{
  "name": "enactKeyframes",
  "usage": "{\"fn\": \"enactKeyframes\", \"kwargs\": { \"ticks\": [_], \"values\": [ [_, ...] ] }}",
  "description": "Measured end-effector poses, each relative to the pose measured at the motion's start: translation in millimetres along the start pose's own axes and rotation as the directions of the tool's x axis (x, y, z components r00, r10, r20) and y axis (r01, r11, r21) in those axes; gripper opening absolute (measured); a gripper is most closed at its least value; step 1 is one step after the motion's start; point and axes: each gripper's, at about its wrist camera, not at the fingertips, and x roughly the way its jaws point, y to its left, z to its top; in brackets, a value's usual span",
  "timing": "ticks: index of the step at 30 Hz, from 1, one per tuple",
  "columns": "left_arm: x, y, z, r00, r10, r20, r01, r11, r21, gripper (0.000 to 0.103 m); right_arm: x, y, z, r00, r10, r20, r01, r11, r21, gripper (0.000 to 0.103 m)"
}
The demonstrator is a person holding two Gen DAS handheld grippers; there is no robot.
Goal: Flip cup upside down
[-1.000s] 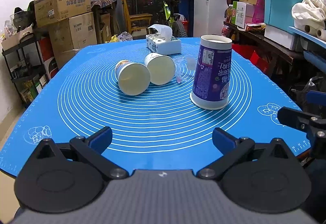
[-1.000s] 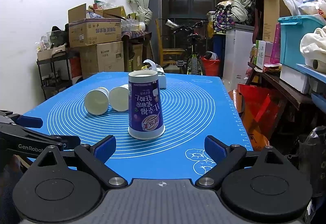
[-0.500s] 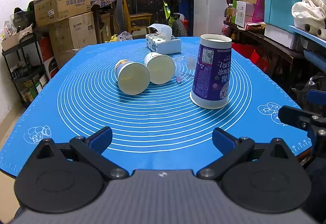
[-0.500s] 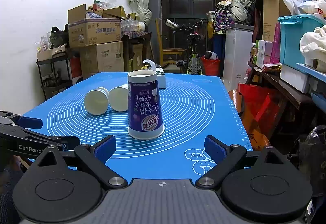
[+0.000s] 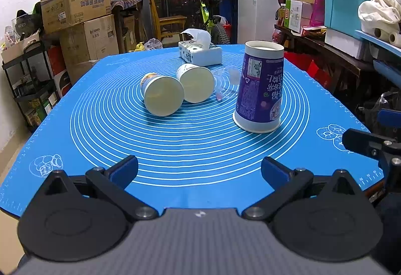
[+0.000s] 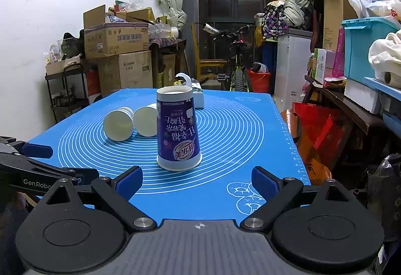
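A tall purple paper cup (image 5: pixel 259 89) stands upside down on the blue mat (image 5: pixel 175 149), wide rim down; it also shows in the right wrist view (image 6: pixel 176 128). My left gripper (image 5: pixel 199 171) is open and empty at the mat's near edge, well short of the cup. My right gripper (image 6: pixel 196 183) is open and empty, just in front of the cup, not touching it.
Two pale paper cups (image 5: pixel 163 98) (image 5: pixel 195 84) lie on their sides left of the purple cup. A tissue box (image 5: pixel 200 54) sits at the mat's far side. A clear plastic piece (image 5: pixel 225 84) lies behind the cup. Boxes, shelves and a bicycle surround the table.
Almost nothing has moved; the purple cup appears very slightly nearer in the right wrist view. Both grippers stay open.
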Motion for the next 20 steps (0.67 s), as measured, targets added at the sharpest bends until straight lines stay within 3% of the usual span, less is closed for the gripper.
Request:
{"fn": "enactKeyframes", "kwargs": {
  "ticks": [20],
  "values": [
    [1.2, -2.6, -2.1, 1.000, 0.000, -0.015, 0.000, 1.000, 0.002, 0.103, 1.7, -0.7, -2.8, 1.000, 0.001, -0.007, -0.001, 1.000, 0.001, 0.094]
  ]
}}
